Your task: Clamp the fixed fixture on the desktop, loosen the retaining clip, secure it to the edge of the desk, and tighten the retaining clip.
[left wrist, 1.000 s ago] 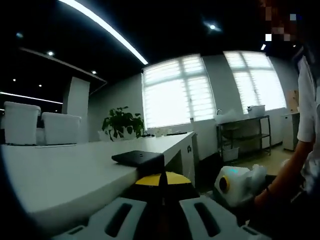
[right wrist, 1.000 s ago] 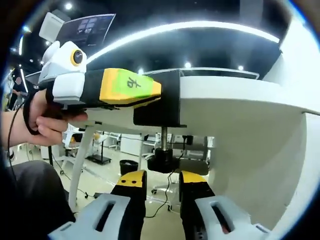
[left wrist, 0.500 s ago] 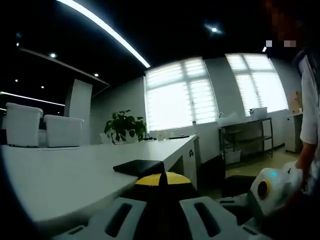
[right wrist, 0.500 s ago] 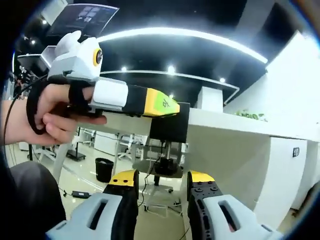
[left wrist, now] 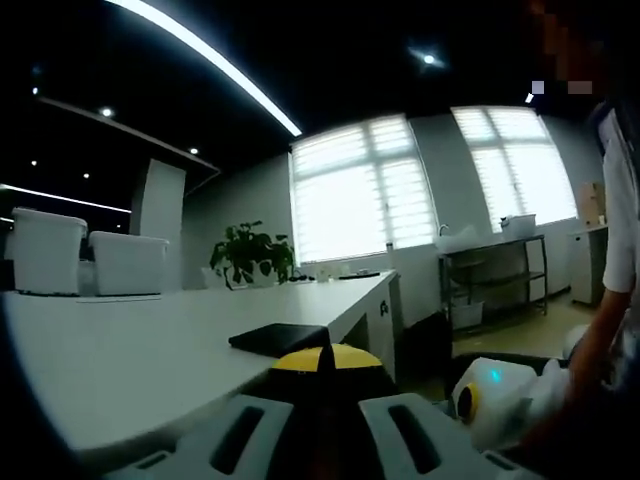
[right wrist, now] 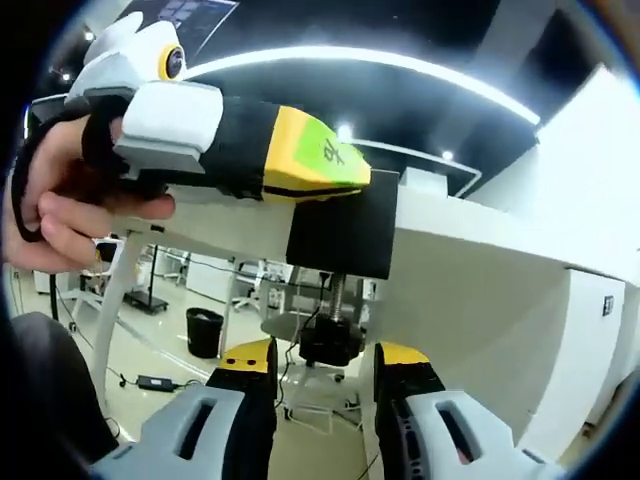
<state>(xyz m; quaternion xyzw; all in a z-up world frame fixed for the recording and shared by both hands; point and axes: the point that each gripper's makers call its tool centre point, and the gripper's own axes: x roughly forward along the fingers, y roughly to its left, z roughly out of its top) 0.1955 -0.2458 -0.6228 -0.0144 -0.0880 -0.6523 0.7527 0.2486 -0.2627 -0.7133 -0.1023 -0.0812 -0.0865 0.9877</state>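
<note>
A: Knob (right wrist: 330, 343) under the desk (right wrist: 480, 250), between the right gripper (right wrist: 322, 372) jaws, which stand apart. Looks rigid and light; take it by the sides.
B: Left gripper (right wrist: 330, 175) closed on the clamp (right wrist: 340, 235) at the desk edge, hand (right wrist: 70, 195) level.

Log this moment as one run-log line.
clamp fixture: on desk edge | left hand-held gripper: shut on clamp fixture | right hand-held gripper: open, at screw knob below | tightening: not confirmed
</note>
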